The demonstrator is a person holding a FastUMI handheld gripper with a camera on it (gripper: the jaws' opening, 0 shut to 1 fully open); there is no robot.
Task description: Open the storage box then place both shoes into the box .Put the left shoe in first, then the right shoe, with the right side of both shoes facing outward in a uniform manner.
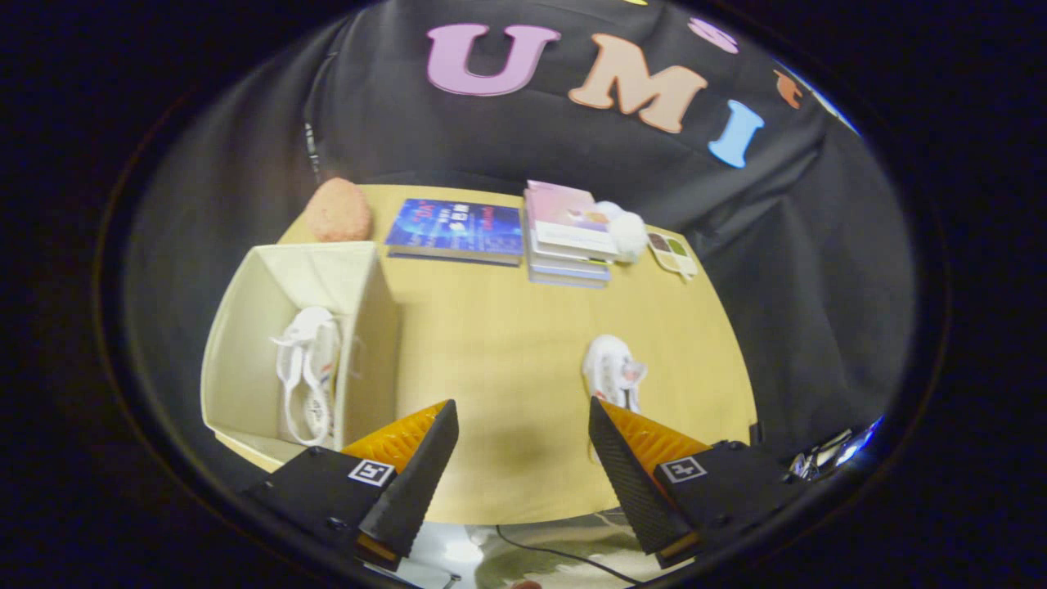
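Gripper view: tongs (523, 458) spread wide, holding nothing. One shoe (307, 372) is already in the open storage box (237, 327); second shoe (613, 372) sits on the table (491, 343) just ahead, looks next to grab.

Tongs (523, 425): two wedge-shaped fingers with ribbed inner faces, standing apart. Each black mounting block carries one square black-and-white marker and small screws.

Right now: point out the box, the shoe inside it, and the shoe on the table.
Box (245, 327), gripper view, left inner wall.
Boxed shoe (309, 372), gripper view, laces.
Table shoe (609, 368), gripper view, upper.
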